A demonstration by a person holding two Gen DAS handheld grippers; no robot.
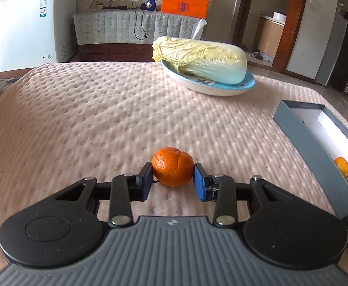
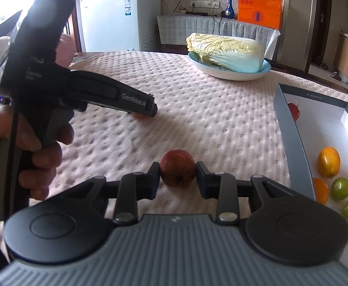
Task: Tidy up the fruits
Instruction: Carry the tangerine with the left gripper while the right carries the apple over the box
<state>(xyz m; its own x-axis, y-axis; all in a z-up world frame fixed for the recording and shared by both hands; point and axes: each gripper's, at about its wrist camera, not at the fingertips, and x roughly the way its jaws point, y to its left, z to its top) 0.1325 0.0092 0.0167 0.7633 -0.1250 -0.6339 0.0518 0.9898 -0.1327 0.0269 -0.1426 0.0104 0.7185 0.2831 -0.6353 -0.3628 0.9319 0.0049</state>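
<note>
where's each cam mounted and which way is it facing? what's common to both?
Left wrist: on the left gripper, looking forward and down along its fingers at an orange pinched between the pads on the quilted table cover; only that gripper's own body shows.
Right wrist: on the right gripper, facing likewise at a reddish fruit between its pads; the left hand and its gripper appear at left.
Shared: cabbage on a plate, grey box of fruit, white freezer.
</note>
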